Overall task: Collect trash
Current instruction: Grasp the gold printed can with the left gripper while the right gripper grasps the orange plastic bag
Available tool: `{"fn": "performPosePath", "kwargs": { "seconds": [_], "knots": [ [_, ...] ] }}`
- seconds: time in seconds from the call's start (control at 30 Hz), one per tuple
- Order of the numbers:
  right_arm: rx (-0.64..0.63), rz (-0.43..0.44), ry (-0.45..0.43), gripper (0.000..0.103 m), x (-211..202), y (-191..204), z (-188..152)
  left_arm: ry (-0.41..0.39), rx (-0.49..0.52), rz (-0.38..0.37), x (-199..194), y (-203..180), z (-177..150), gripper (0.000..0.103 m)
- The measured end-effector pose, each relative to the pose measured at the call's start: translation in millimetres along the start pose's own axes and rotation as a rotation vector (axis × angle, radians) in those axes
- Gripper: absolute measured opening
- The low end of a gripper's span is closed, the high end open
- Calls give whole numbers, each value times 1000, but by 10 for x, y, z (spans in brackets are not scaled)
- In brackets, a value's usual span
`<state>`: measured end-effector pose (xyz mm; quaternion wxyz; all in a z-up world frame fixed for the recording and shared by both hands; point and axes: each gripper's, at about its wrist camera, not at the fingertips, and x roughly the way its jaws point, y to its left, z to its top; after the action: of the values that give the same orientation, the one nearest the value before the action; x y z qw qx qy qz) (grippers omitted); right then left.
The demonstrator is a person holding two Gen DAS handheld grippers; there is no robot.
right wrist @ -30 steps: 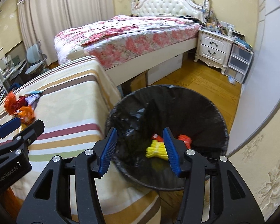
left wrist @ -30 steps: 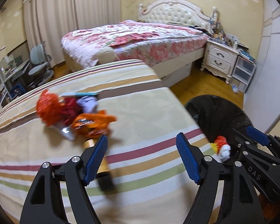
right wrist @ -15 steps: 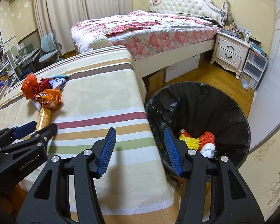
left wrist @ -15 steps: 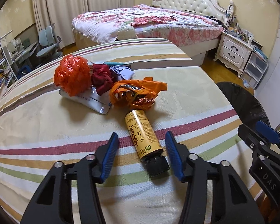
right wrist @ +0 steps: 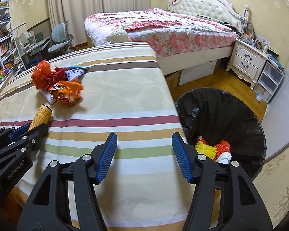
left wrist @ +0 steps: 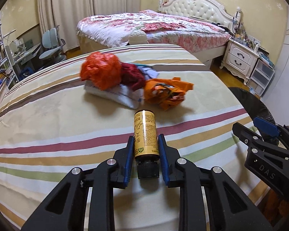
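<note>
Table: your striped cloth-covered table (right wrist: 125, 88) fills the foreground, its cloth banded in cream, tan, red and green.
Room: a floral-quilted bed (right wrist: 163, 27) stands beyond the table, a white nightstand (right wrist: 248, 61) at its right, a desk chair (left wrist: 52, 46) by the curtains.
Bin: the black-lined trash bin (right wrist: 221, 115) sits on the wood floor just beside the table's right edge, with yellow and orange scraps inside.
Left hand-held gripper (left wrist: 146, 150): its blue pads are clamped on the gold bottle (left wrist: 145, 134).
Bottle: it lies on the table, black cap toward you, base pointing at the pile.
Pile: an orange bag (left wrist: 100, 71) and an orange wrapper (left wrist: 165, 92) lie just past the bottle.
Right hand-held gripper (right wrist: 144, 154): your fingers stand wide apart over the table's near right edge, holding nothing.
</note>
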<state>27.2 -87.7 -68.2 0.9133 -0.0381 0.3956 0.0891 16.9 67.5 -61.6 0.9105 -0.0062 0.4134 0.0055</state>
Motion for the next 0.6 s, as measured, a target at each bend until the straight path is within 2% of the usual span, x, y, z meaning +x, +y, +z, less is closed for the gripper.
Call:
{"fn": "performPosePath", "kwargs": {
  "seconds": [0.3, 0.43, 0.6],
  "knots": [
    [-73, 90, 13, 63, 83, 451, 128, -1, -87, 79, -71, 606, -65, 26],
    [-68, 145, 27, 66, 159, 618, 235, -1, -128, 112, -71, 844, -47, 26],
    [-87, 153, 29, 66, 246, 840, 337, -7, -164, 143, -60, 1081, -6, 26]
  ]
}}
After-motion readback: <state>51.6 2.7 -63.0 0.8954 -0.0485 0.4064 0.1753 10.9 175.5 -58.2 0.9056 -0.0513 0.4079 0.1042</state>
